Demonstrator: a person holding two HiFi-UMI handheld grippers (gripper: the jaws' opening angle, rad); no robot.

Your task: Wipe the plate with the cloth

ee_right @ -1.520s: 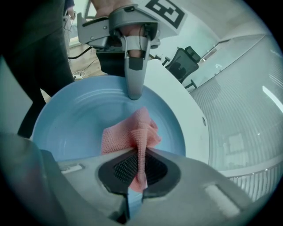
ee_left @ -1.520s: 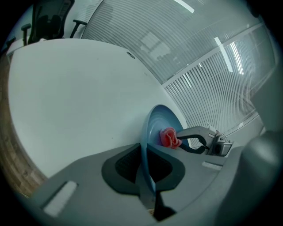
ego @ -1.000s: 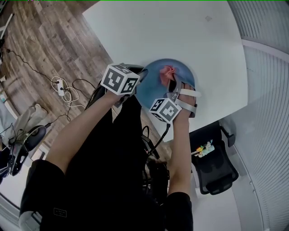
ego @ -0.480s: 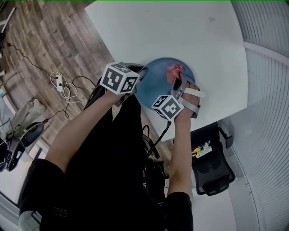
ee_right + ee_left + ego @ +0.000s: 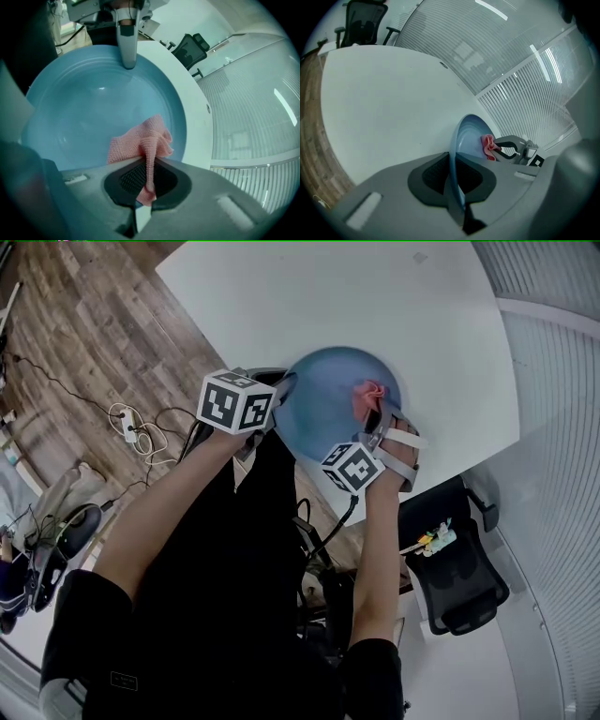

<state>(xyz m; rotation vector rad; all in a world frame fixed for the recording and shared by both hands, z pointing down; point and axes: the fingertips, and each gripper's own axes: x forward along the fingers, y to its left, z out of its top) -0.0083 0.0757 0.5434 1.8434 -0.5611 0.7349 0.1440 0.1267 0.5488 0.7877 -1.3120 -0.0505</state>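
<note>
While my left hand-held gripper [image 5: 457, 190] clamps plate [image 5: 468, 136] rim, right hand-held gripper [image 5: 143, 190] pinching cloth [image 5: 140, 140], hard wiping could lever plate loose.

The plate [image 5: 93, 108] is plain light blue. The cloth [image 5: 140, 140] is salmon pink with a fine knit texture. The table [image 5: 375, 306] is white and the floor [image 5: 84, 343] is brown wood planking. The left tool [image 5: 457, 187] and right tool [image 5: 143, 187] are grey, their cubes patterned in black-and-white squares.

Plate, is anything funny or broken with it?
Nothing broken or spilled. The only unusual bit: the left gripper pinches the blue plate by its rim, while the right gripper holds a bunched pink cloth over it.
</note>
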